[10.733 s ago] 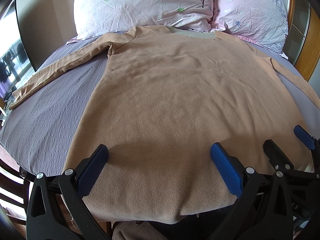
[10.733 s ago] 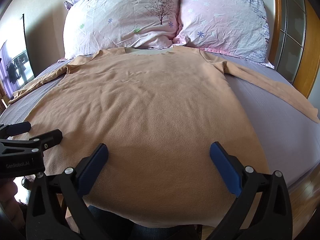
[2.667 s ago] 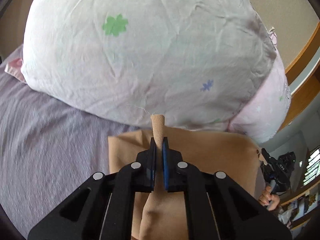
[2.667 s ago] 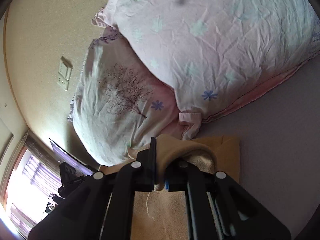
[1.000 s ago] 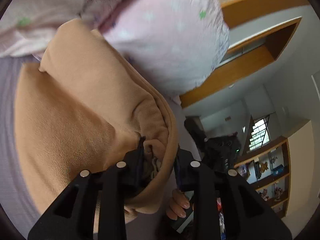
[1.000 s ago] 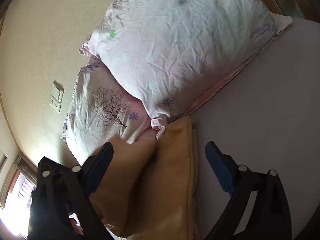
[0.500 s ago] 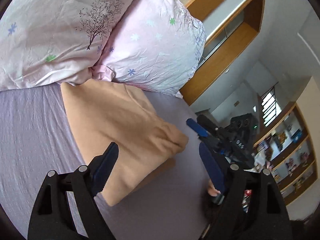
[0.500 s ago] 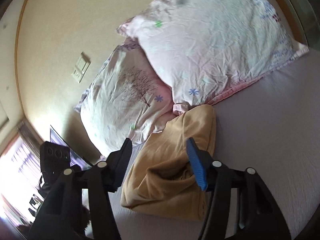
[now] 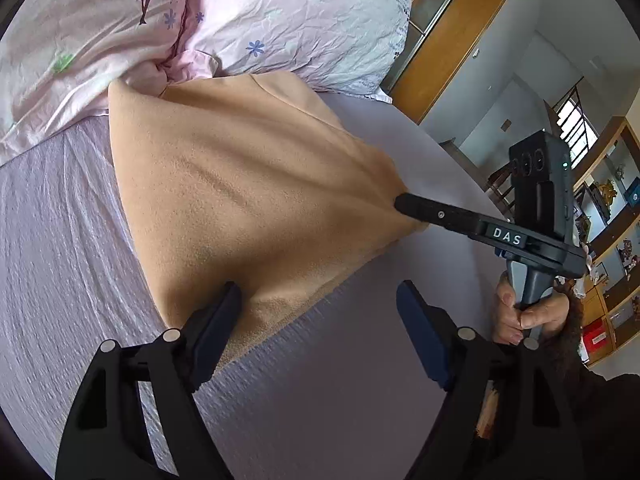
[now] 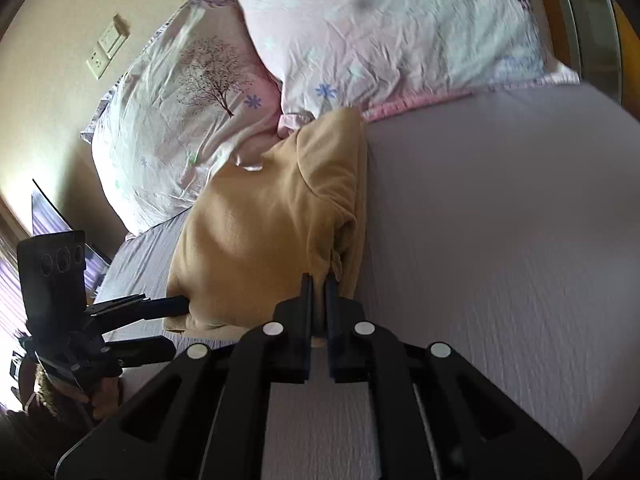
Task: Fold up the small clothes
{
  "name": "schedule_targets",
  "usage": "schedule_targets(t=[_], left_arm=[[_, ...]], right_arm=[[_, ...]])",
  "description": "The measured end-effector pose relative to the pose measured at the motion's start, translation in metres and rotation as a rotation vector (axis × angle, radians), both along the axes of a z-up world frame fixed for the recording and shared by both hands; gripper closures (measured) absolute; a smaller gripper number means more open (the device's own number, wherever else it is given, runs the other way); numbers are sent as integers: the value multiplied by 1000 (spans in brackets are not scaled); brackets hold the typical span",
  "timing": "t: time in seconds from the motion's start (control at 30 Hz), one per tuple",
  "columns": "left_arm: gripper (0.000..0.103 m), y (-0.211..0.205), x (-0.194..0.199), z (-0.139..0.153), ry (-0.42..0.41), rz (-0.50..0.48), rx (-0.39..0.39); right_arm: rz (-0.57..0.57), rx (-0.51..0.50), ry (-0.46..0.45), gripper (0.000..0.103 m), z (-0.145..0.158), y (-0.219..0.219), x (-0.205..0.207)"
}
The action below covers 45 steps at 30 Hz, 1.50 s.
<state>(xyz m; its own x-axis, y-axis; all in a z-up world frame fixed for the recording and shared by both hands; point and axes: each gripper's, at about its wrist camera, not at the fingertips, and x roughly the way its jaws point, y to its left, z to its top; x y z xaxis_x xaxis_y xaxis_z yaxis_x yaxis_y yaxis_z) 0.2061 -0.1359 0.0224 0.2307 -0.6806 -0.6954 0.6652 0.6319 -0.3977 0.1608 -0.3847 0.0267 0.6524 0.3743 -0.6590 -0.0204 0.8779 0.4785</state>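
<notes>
The tan fleece top (image 9: 240, 184) lies folded into a thick pad on the lilac bed sheet, its far end against the pillows. It also shows in the right wrist view (image 10: 260, 232). My left gripper (image 9: 316, 320) is open, with its left finger touching the fold's near corner and the right finger over bare sheet. My right gripper (image 10: 318, 280) is shut on the near right corner of the folded top. It shows from the side in the left wrist view (image 9: 404, 204), pinching that corner. The left gripper shows at the lower left of the right wrist view (image 10: 176, 324).
Two pink floral pillows (image 9: 200, 20) lie at the head of the bed. The lilac sheet (image 10: 500, 260) spreads around the fold. A wooden bed frame and cabinet (image 9: 444, 40) stand to the right, with shelves (image 9: 608, 240) beyond. A wall socket (image 10: 106, 50) shows behind the pillows.
The right gripper has closed on the near right corner of the folded top. The left gripper stays open and has moved in until its left finger touches the fold's near corner.
</notes>
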Motion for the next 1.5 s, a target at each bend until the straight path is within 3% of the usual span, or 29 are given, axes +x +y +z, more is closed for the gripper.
schedule_targets(t=[0.07, 0.1, 0.13, 0.2, 0.23, 0.33, 0.47, 0.5, 0.53, 0.57, 0.63, 0.73, 0.87, 0.97, 1.07, 1.13, 1.17, 1.23, 1.3, 1.47, 1.5], left_arm=[[22, 9, 1, 4, 20, 4, -37], [22, 19, 5, 8, 39, 21, -87], [21, 30, 7, 12, 52, 52, -132], [20, 53, 23, 13, 85, 161, -206], [20, 62, 32, 12, 109, 214, -220], [20, 76, 64, -3, 223, 325, -237], [20, 69, 92, -25, 329, 345, -252], [21, 66, 97, -29, 354, 343, -264], [28, 66, 100, -32, 370, 342, -277], [31, 64, 102, -34, 378, 330, -299], [54, 63, 104, -38, 390, 341, -301], [74, 81, 97, -35, 383, 333, -343], [76, 124, 73, -22, 315, 365, -358], [76, 155, 56, -19, 260, 410, -324], [74, 176, 40, -18, 229, 424, -260], [74, 185, 26, -2, 128, 432, -228], [73, 187, 16, 8, 63, 425, -218], [55, 181, 0, 23, -39, 393, -213], [44, 162, -13, 32, -107, 336, -193], [44, 112, -18, 21, -132, 220, -70], [44, 107, -16, 17, -125, 217, -57]], right_arm=[[6, 26, -4, 95, 0, -3, -4], [2, 60, -8, 86, 4, -6, -4], [-9, 118, -14, 58, 7, -13, -4], [-27, 215, -36, 24, 11, -24, 1], [-37, 244, -40, 24, 11, -29, 7], [-29, 296, 62, 28, -5, -32, 35], [-2, 321, 145, 42, -24, -25, 52], [3, 326, 158, 50, -29, -24, 54], [11, 346, 161, 70, -33, -22, 57], [35, 390, 153, 76, -37, -21, 57], [34, 392, 126, 81, -35, -19, 57], [59, 391, 73, 83, -22, -8, 52], [156, 407, 48, 83, -9, 22, 50], [248, 338, 80, 81, -7, 61, 50], [279, 206, 134, 61, -5, 80, 47], [212, 189, 101, 41, 7, 63, 44], [166, 206, 72, 39, 14, 52, 45], [83, 240, 41, 39, 24, 33, 53], [30, 253, 46, 40, 27, 29, 73], [20, 254, 142, 45, 7, 47, 126], [30, 237, 155, 64, 2, 53, 131]])
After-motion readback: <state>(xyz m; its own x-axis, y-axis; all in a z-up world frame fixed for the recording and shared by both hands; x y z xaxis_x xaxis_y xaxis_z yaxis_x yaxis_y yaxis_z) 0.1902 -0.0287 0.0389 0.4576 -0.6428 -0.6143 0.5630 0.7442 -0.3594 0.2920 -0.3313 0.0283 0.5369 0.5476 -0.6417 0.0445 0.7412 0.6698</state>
